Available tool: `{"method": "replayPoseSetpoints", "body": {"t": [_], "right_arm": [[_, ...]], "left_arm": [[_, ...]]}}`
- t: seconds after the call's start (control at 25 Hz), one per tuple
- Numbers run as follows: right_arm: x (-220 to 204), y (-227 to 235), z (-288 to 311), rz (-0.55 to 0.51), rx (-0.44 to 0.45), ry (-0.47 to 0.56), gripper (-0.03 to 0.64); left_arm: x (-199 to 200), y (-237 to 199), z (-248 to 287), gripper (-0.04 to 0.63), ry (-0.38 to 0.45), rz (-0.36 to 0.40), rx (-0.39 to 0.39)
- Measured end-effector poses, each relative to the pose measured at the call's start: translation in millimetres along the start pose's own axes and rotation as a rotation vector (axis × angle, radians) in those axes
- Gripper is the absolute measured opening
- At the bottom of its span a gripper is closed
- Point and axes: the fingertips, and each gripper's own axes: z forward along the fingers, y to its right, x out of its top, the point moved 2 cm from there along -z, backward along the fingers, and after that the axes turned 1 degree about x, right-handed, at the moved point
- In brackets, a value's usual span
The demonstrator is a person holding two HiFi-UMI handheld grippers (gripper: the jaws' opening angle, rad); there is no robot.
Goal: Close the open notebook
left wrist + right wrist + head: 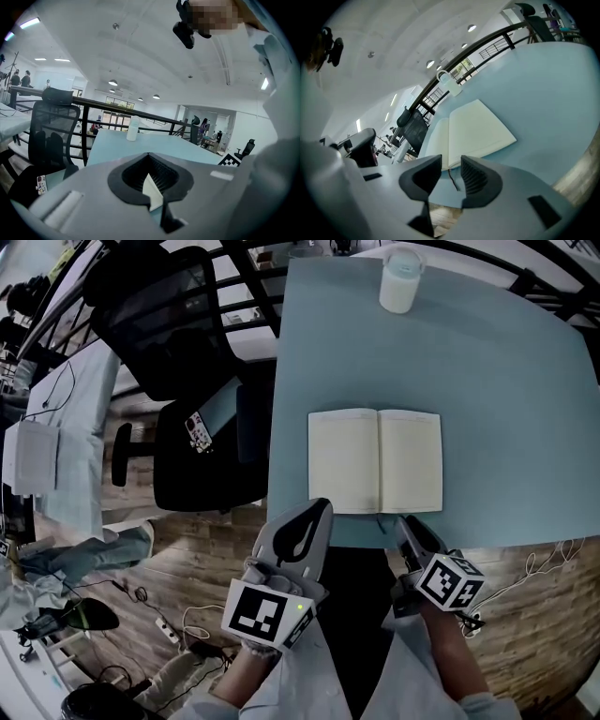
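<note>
The open notebook (375, 460) lies flat on the light blue table (506, 381), blank cream pages up, spine pointing away from me. Its thin dark ribbon (452, 179) hangs out of the near edge. My left gripper (323, 504) hovers at the table's near edge, just short of the left page's near corner, with its jaws shut and its tips (148, 154) meeting on nothing. My right gripper (405, 521) sits at the near edge below the right page. In the right gripper view it (451, 161) stands open, with only the ribbon and the table showing through the gap.
A white lidded cup (401, 279) stands at the far side of the table. A black office chair (187, 381) sits off the table's left edge, beside a second table (56, 418). Cables lie on the wooden floor (544, 615) below me.
</note>
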Motion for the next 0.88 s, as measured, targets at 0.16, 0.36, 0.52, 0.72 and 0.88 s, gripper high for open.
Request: {"method": "replayPoseSetpoints", "body": {"t": [0.16,0.36,0.52,0.72,0.88], "right_arm": [[-8.8,12.4,4.3,0.110,-0.007,-0.019,0.120],[-14.6,21.4,11.1,0.266,-0.007,-0.013,0.138],[-15.4,24.5,16.8,0.349,0.002,-0.008,0.149],[-12.8,24.9,23.1,0.421,0.013,0.003,0.155],[-12.9,26.3,25.4,0.448,0.019,0.012,0.155]], "left_arm": [[-3.5,-2.0,4.9,0.003,-0.012,-0.002,-0.002],[-5.9,-6.2,10.5,0.003,-0.025,-0.008,-0.003],[-7.2,-5.9,13.7,0.003,-0.031,-0.010,-0.006],[-7.0,-8.3,17.8,0.003,-0.036,-0.013,-0.007],[-8.0,-9.3,19.1,0.003,-0.037,-0.016,-0.007]]}}
